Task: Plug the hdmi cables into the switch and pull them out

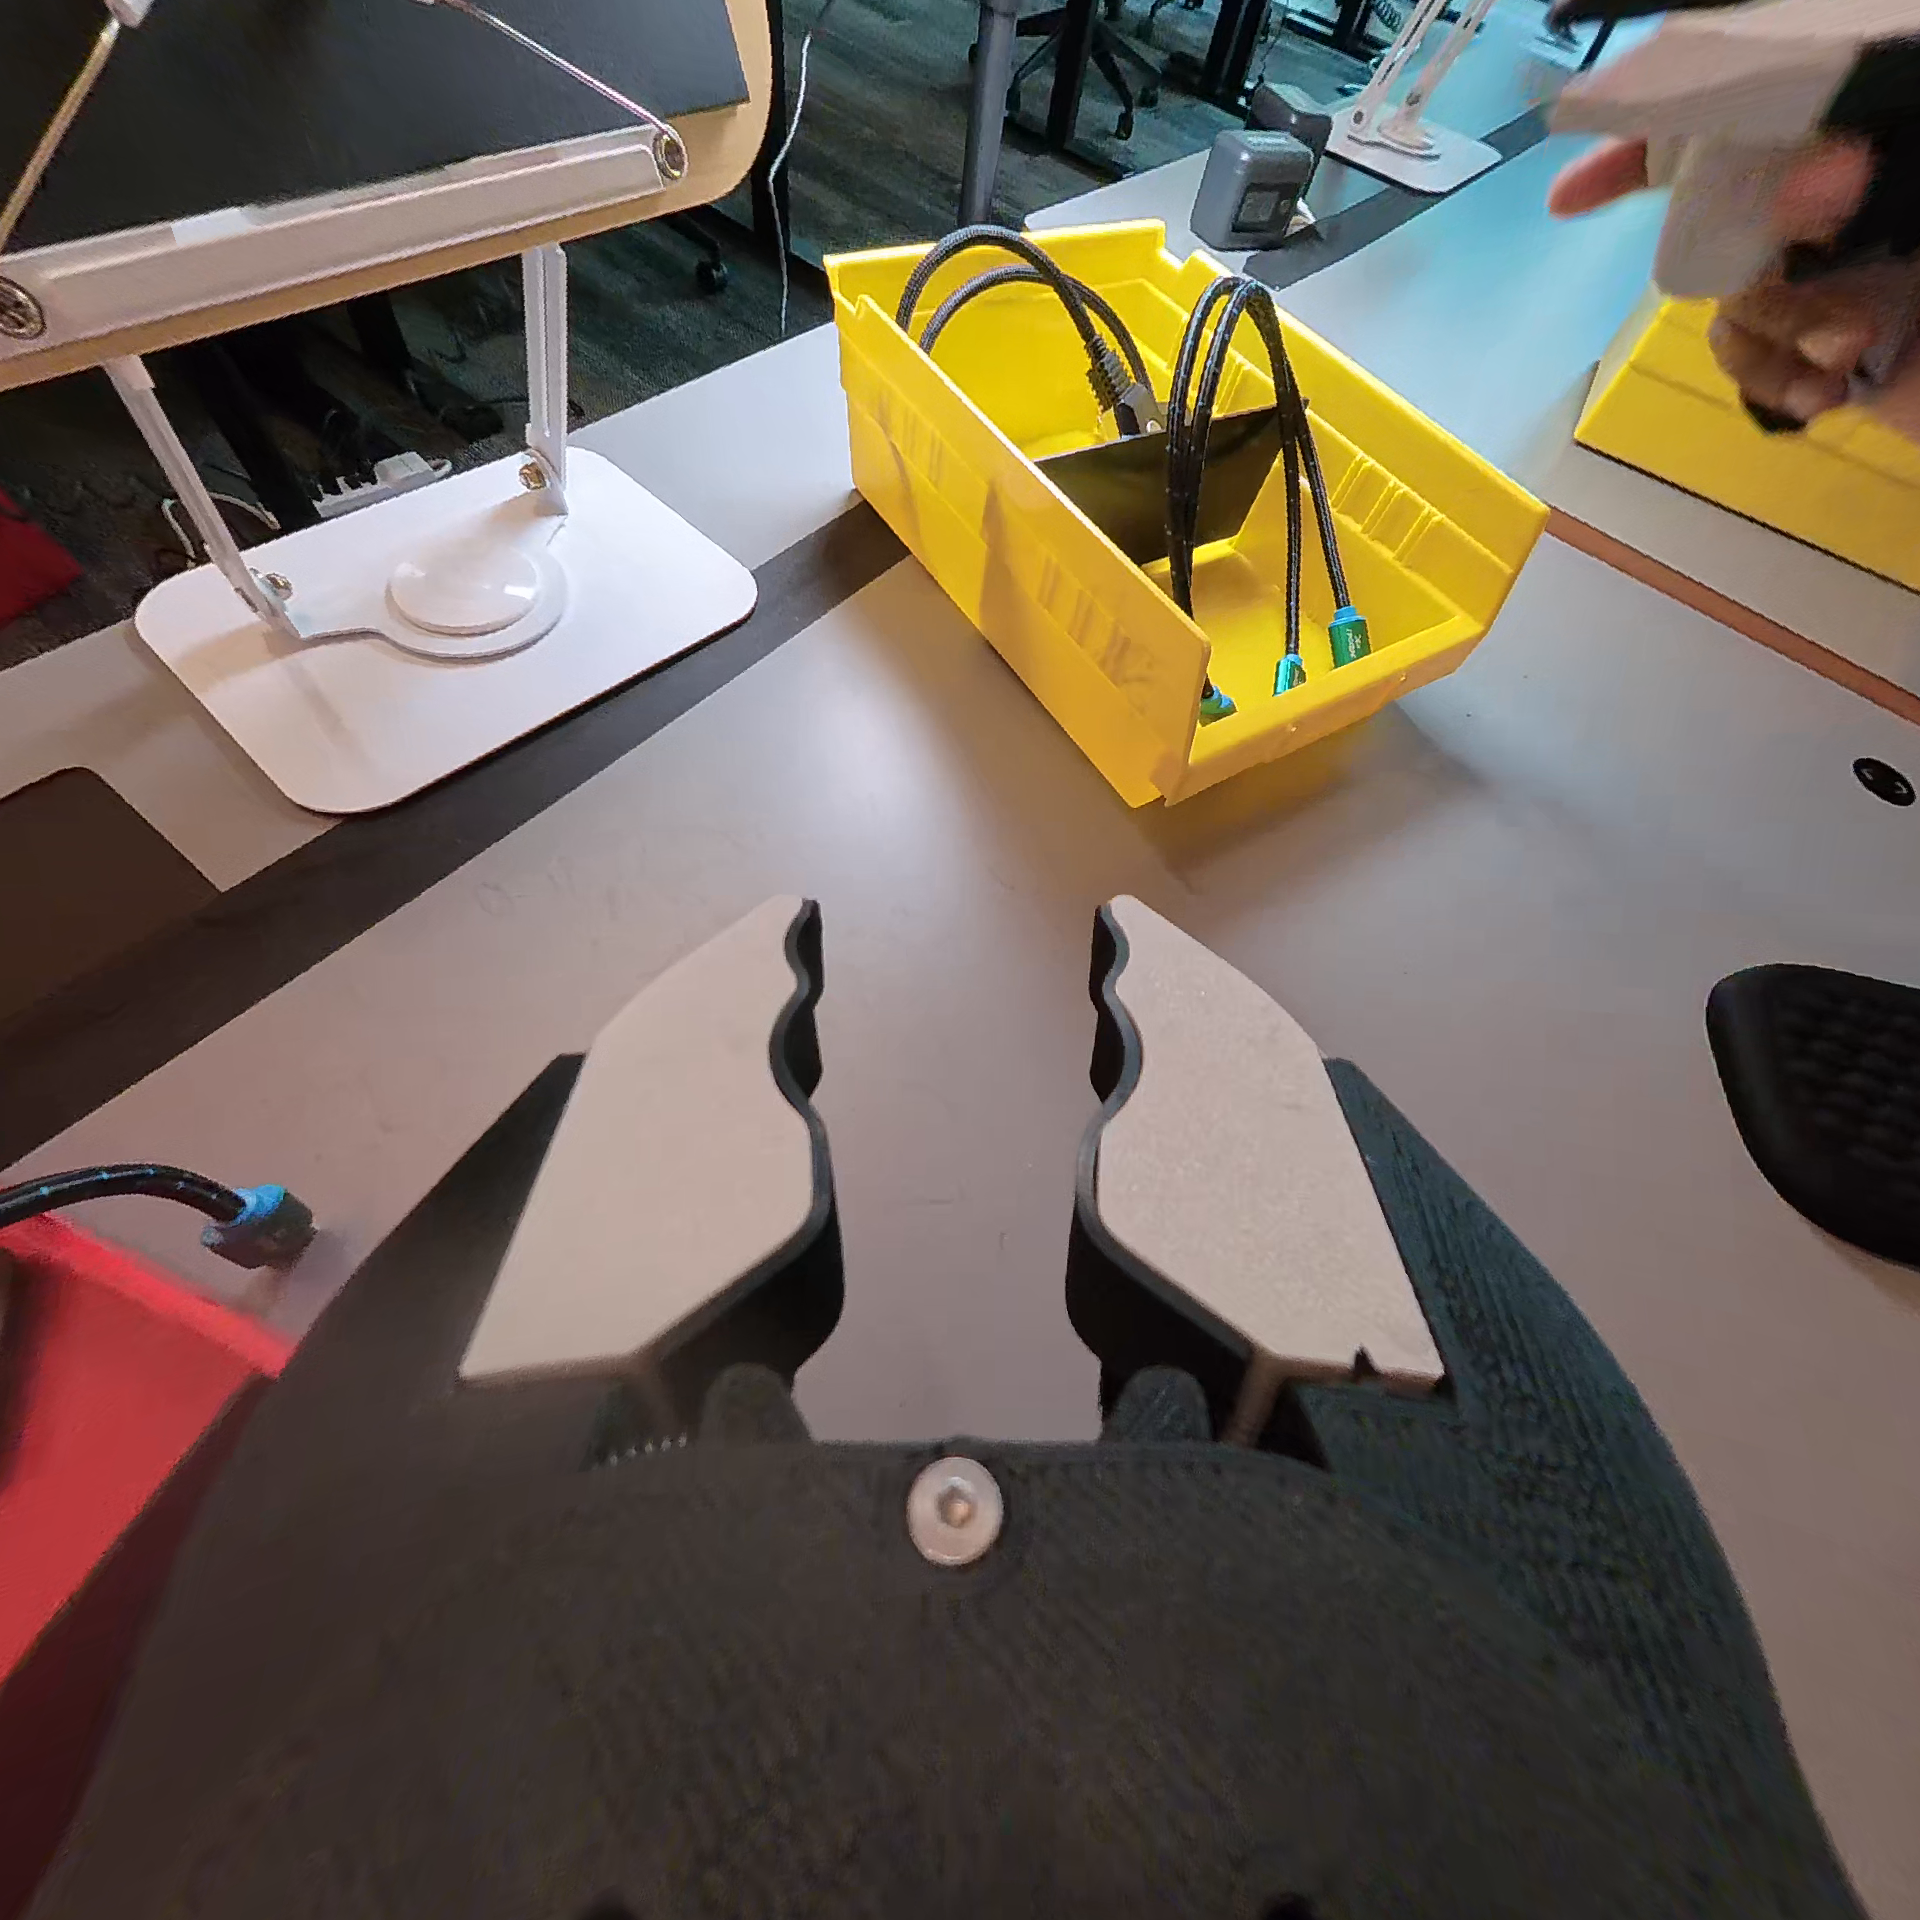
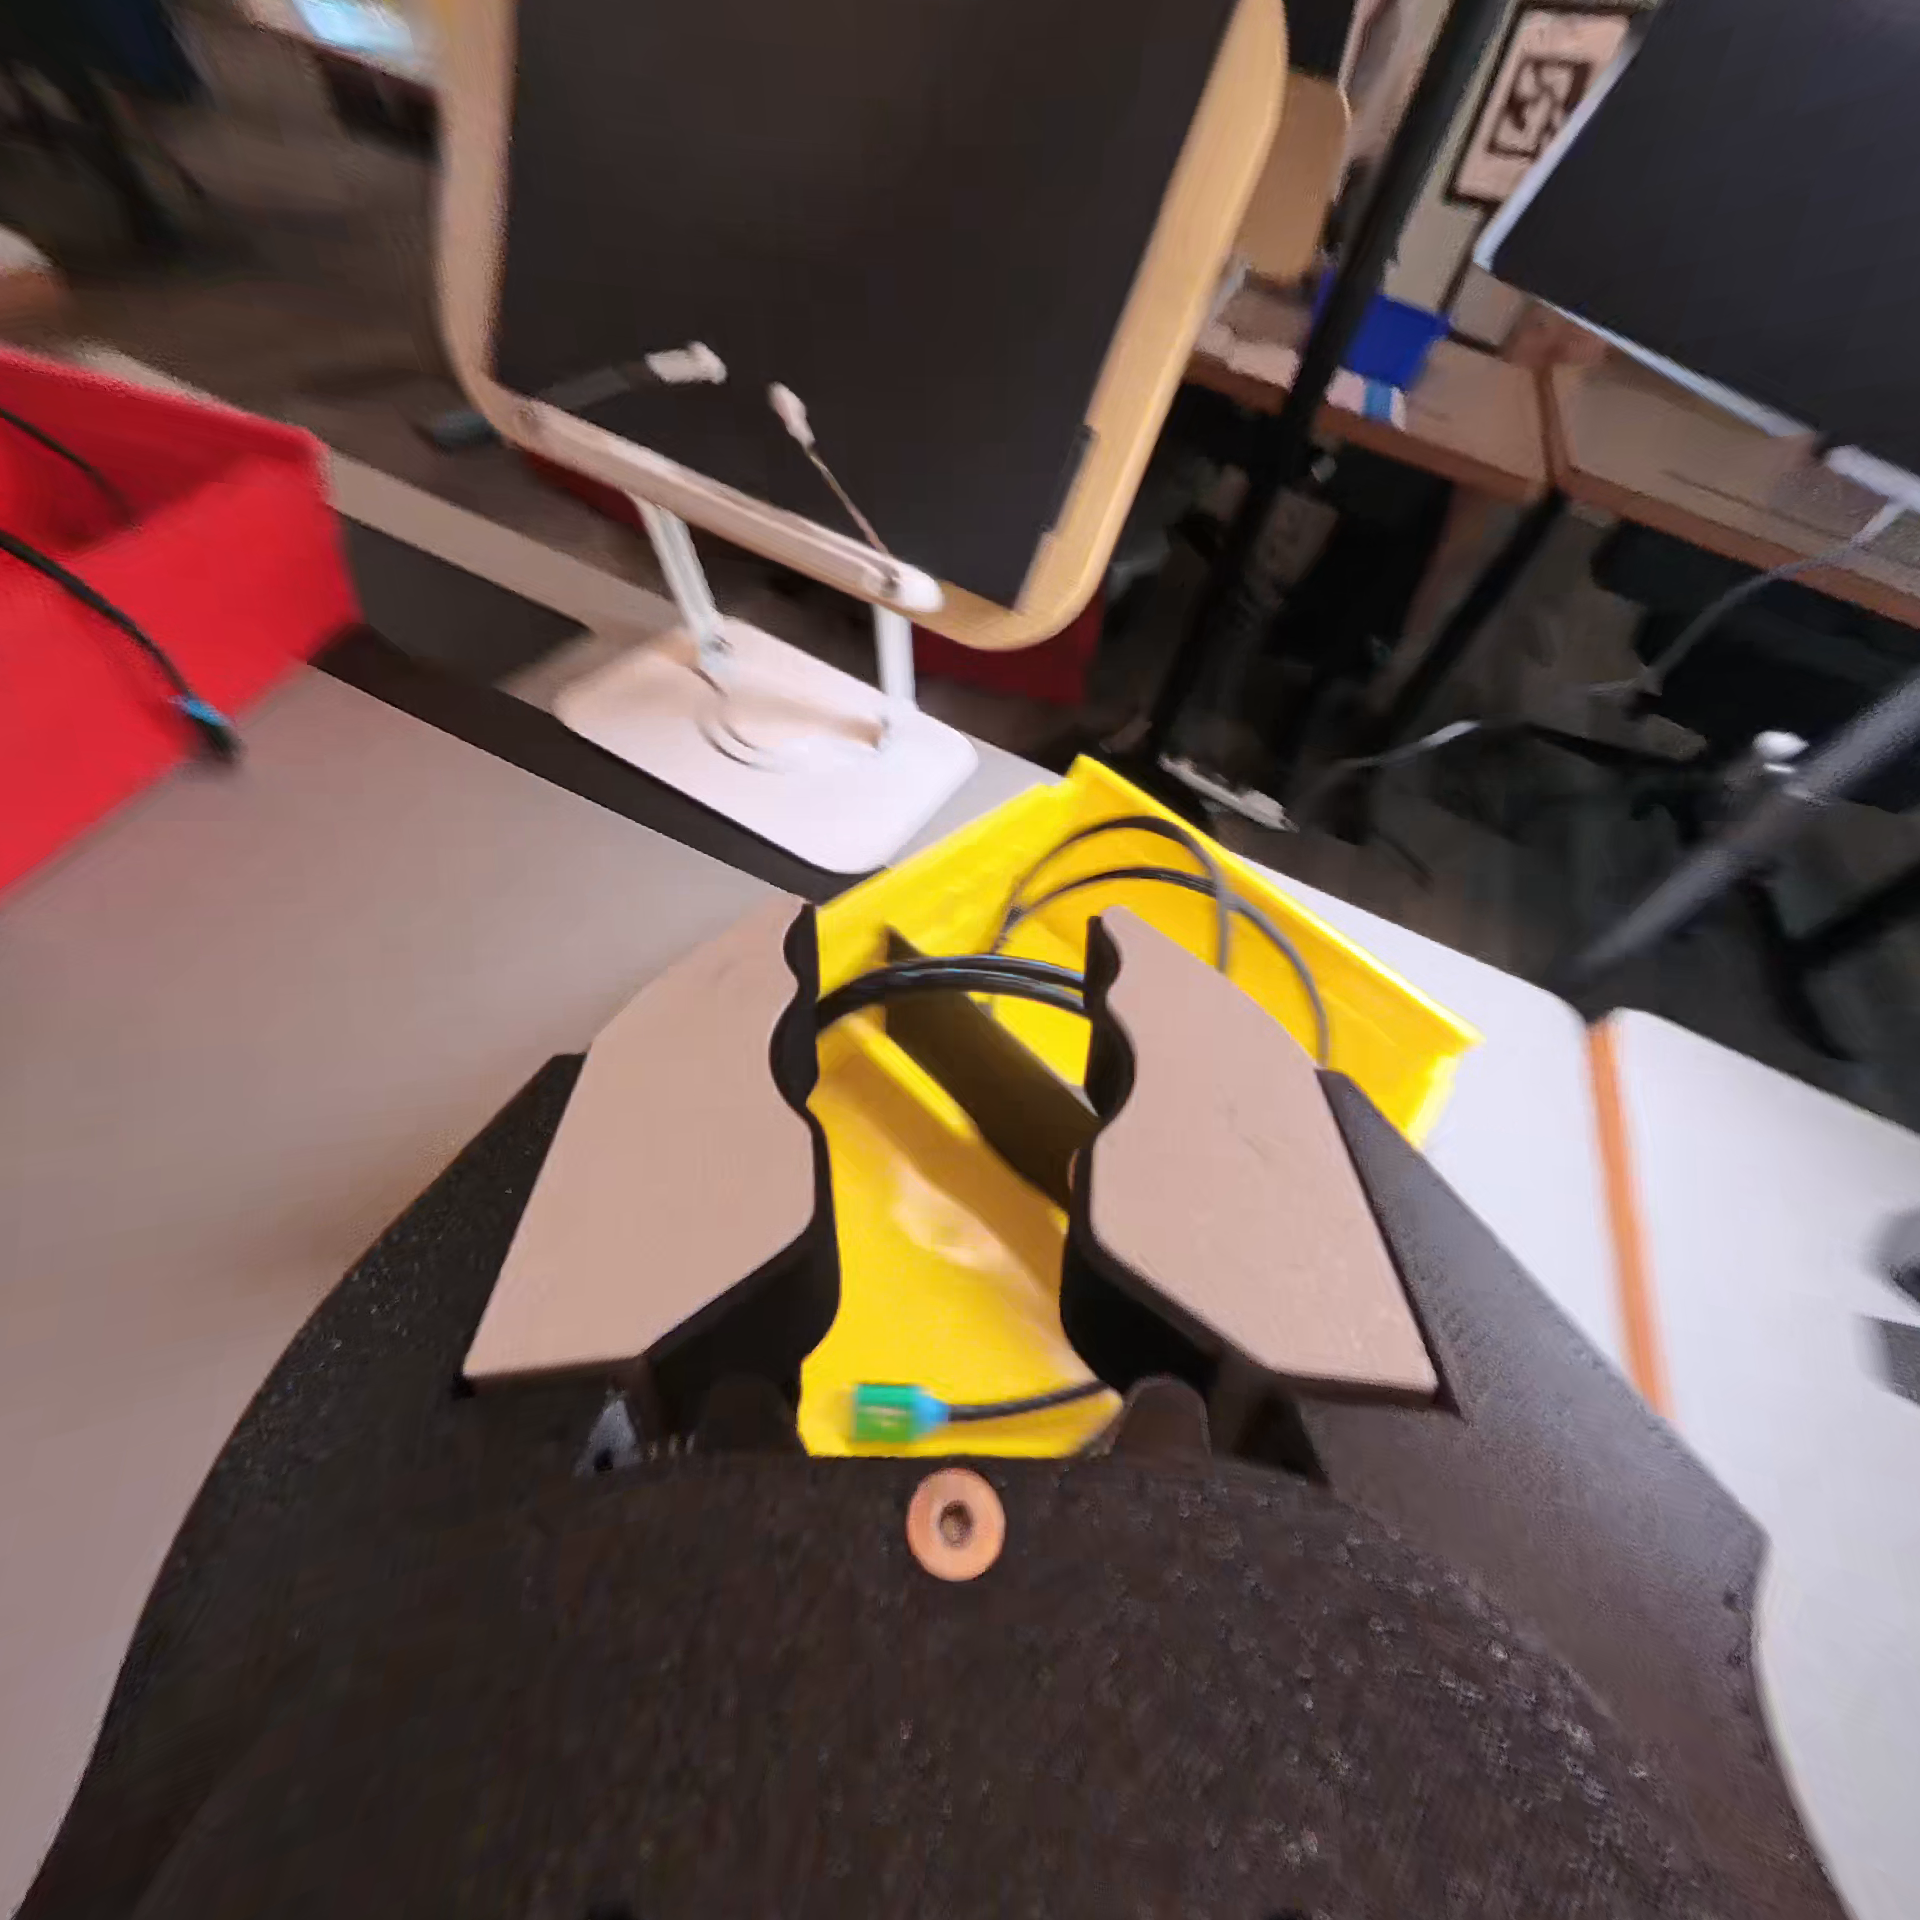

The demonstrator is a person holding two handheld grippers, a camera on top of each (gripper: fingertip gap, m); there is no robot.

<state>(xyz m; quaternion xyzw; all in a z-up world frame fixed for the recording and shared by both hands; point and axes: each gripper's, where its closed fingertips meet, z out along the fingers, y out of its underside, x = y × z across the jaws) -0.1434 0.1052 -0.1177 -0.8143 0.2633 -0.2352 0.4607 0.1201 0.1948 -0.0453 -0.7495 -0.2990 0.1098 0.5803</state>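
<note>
Both claws are empty and spread. Left gripper (image 1: pixel 956 935) hangs low over bare grey desk (image 1: pixel 935 831), jaws wide apart, nothing between them, pointed toward the yellow bin (image 1: pixel 1039 582) but well short of it. Right gripper (image 2: pixel 951 940) is also open, tilted down over that bin's open end; cable loops and a green-blue plug (image 2: pixel 891 1411) show through the gap, but the pads aren't closed on anything. Whether a finger touches a cable I can't tell, the right wrist view is blurred. In the left wrist view the right tool shows top right only as a blurred hand (image 1: pixel 1766 208) on a pale handle, above and beyond the bin. Task state, my read: barely started. Black switch (image 1: pixel 1153 488) sits propped inside the bin. The braided hdmi cables (image 1: pixel 1236 416) arch above it; one grey connector looks seated at the switch's top edge, not certain. Three teal plugs (image 1: pixel 1349 634) lie free at the bin's low front. So most plugging, and all pulling out, looks still ahead. Outward: a red bin (image 1: pixel 94 1403) at left with another blue-ended cable (image 1: pixel 249 1226) hanging out, and a white stand (image 1: pixel 447 623) carrying a tilted dark panel behind.
</note>
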